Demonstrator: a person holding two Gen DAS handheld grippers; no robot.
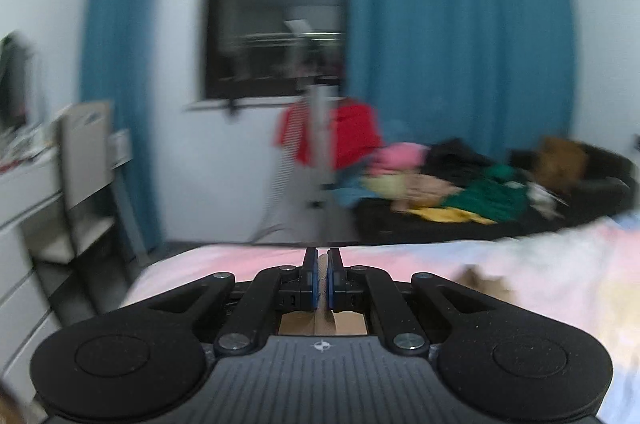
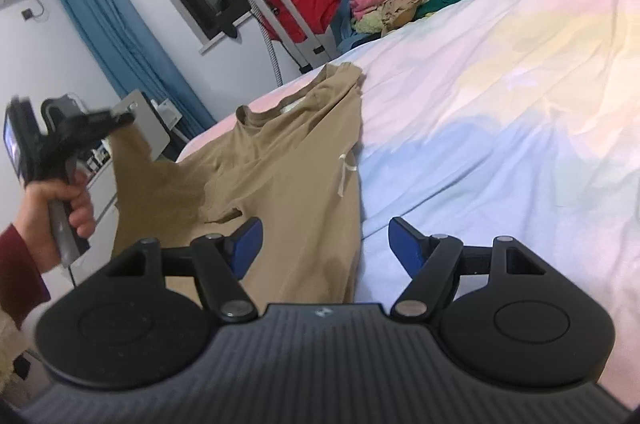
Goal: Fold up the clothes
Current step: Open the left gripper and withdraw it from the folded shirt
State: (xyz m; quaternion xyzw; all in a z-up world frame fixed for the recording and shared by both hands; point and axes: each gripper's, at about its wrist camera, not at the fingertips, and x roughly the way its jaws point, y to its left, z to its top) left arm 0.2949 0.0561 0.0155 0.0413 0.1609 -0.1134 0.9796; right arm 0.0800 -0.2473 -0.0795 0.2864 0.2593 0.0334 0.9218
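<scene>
shirt: one tan tee [image 2: 280,160] on bed [image 2: 500,84] | left gripper [image 2: 120,118] – clamped on its sleeve, lifted | right gripper [image 2: 322,238] – fingers apart, empty

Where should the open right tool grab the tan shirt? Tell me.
Grip the tan shirt at its right side edge near the hem, coming from the bedsheet side. That edge lies flat and free by the right tool, while the left tool lifts the other sleeve.
</scene>
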